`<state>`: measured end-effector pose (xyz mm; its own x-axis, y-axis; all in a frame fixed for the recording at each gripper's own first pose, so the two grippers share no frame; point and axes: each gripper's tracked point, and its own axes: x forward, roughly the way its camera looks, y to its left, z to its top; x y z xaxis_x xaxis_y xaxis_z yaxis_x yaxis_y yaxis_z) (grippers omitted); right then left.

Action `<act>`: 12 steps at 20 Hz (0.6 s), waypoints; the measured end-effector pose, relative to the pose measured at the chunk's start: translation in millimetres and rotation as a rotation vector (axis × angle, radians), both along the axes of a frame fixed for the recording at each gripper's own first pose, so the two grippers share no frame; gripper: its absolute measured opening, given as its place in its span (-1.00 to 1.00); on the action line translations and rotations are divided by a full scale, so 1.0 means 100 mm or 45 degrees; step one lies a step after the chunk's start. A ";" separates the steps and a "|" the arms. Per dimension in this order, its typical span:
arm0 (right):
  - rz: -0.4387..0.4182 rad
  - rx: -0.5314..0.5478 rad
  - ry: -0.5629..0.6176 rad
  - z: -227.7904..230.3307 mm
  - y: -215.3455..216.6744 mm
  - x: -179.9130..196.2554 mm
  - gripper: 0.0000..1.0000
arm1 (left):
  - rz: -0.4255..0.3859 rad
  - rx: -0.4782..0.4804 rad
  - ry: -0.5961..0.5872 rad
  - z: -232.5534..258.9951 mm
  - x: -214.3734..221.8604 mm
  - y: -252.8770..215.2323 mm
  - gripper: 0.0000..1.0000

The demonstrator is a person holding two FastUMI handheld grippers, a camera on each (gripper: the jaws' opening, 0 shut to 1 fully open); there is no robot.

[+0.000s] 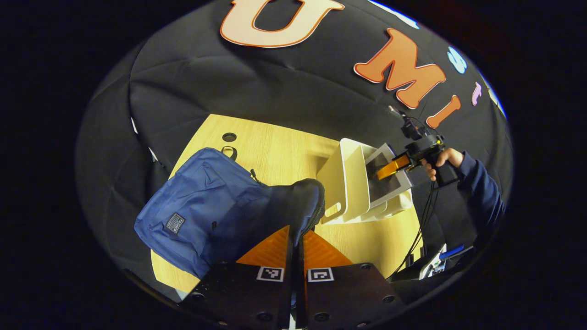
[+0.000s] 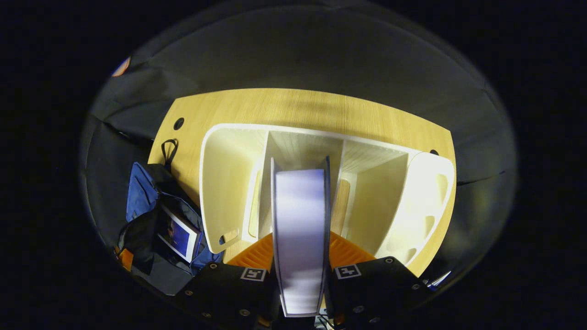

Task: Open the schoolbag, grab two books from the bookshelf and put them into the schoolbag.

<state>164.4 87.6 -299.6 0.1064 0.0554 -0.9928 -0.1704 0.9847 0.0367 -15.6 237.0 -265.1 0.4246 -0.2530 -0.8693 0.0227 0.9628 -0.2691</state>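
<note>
Book gripped at the bookshelf, schoolbag flap held.
My right gripper [image 2: 300,256] clamps a book [image 2: 300,220] over the bookshelf [image 2: 220,183]; my left gripper [image 1: 296,247] pinches the schoolbag [image 1: 202,206] flap at the desk's [image 1: 275,146] left edge.

Both views are dim overall, with the light falling from above onto the wooden table [image 1: 275,151], which is the brightest surface, while the black cloth wall [image 1: 275,87] soaks up light and shows only soft creases. In the right gripper view the white bookshelf [image 2: 229,183] glares almost to washout on its right end, and the book [image 2: 300,238] close to the lens is smeared and out of focus. Fisheye distortion bends the table edges into curves, and the blue schoolbag [image 1: 192,201] casts a dark shadow along its open mouth.
</note>
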 end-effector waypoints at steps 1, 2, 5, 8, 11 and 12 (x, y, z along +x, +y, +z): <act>0.000 0.028 -0.015 0.11 -0.01 -0.04 -0.21 | -0.006 0.005 0.003 0.00 -0.01 -0.01 -0.90; -0.003 0.057 -0.032 0.23 -0.02 -0.09 -0.14 | -0.010 0.013 0.007 0.00 0.00 -0.01 -0.90; -0.016 0.157 -0.091 0.62 -0.05 -0.23 -0.21 | -0.033 0.040 0.002 0.04 0.04 -0.01 -0.90; -0.053 0.296 -0.176 1.07 -0.04 -0.39 -0.21 | -0.036 0.056 -0.014 0.11 0.06 0.01 -0.90; -0.100 0.445 -0.274 1.53 0.00 -0.52 -0.21 | -0.019 0.049 -0.015 0.15 0.09 0.05 -0.90; -0.113 0.500 -0.301 1.66 0.04 -0.59 -0.22 | -0.013 0.046 -0.014 0.15 0.10 0.07 -0.91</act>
<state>105.4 92.1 -133.9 0.3488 0.4029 -0.8462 -0.1344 0.9151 0.3803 -5.3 244.4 -249.6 0.4320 -0.2259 -0.8731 0.0356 0.9716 -0.2338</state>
